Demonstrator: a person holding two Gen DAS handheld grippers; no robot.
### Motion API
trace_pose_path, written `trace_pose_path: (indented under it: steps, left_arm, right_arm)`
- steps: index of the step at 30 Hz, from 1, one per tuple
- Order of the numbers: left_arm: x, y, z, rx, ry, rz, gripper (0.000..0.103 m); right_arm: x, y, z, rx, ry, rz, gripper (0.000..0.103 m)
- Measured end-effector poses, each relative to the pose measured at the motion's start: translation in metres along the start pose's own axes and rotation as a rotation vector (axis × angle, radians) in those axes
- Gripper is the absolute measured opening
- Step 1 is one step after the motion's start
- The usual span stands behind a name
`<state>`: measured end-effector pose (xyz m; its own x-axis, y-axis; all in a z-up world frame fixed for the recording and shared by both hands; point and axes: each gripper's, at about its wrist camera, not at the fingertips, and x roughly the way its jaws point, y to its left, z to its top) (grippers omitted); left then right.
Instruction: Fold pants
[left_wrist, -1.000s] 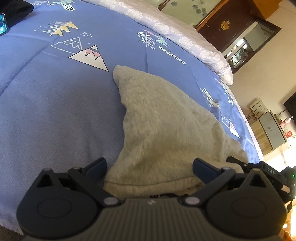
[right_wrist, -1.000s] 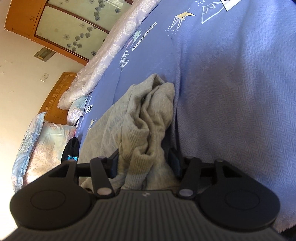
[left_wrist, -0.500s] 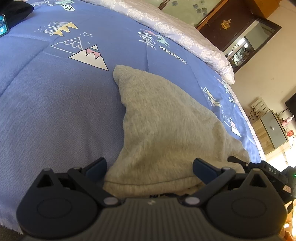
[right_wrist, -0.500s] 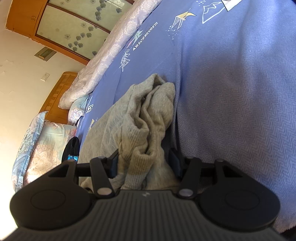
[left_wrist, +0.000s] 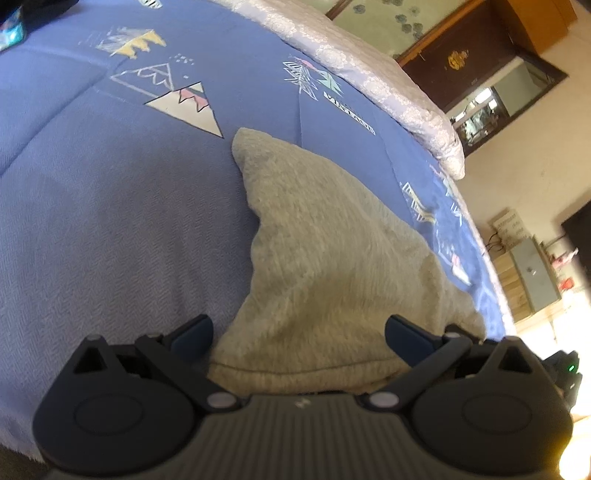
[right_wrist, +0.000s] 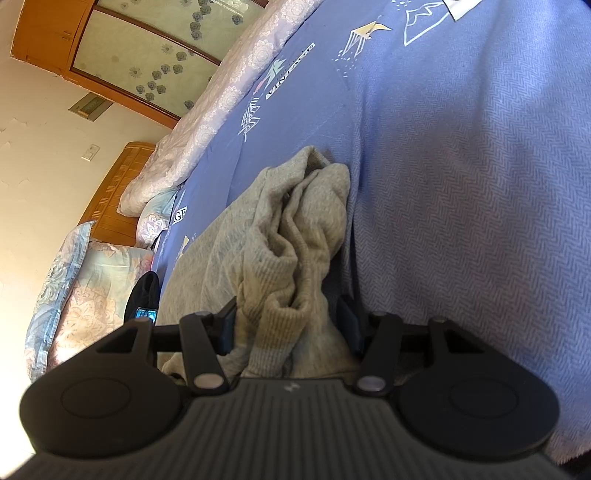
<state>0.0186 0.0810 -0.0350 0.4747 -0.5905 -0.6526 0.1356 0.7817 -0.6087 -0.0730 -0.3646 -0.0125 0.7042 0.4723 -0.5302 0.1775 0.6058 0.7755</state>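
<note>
the soft grey knitted pants (left_wrist: 325, 266) lie on the blue woven bedspread printed with mountains (left_wrist: 110, 221), their far corner just below the white triangle print, so the cloth has a flat bed to be folded on. the left gripper (left_wrist: 299, 332) hangs over the near ribbed hem with jaws spread wide, released, the hem between them but ungripped. the right gripper (right_wrist: 288, 325) is clenched on a bunched ribbed end (right_wrist: 291, 295), probably to carry that end across for the fold.

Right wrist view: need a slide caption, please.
Right hand-held gripper straddling bunched grey pants on a blue bedspread.
</note>
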Motion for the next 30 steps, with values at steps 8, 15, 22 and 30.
trace_pose_path:
  steps: [8,15,22,30]
  left_arm:
    - [-0.016,0.016,0.018,-0.047,-0.039,0.003,0.103]
    - [-0.007,0.011,0.047,-0.028,-0.056,0.001,0.103]
    - [0.033,0.006,0.046,-0.014,0.043,0.001,0.103]
    - [0.038,-0.058,0.018,0.22,0.043,0.021,0.048]
  right_arm:
    - [-0.019,0.0,0.001,-0.057,-0.079,0.002,0.065]
    - [-0.015,0.001,0.012,-0.097,-0.107,-0.01,0.074]
    - [0.016,0.002,0.02,-0.127,-0.027,-0.026,0.081]
    - [0.049,0.051,0.002,-0.352,0.088,-0.074,0.043]
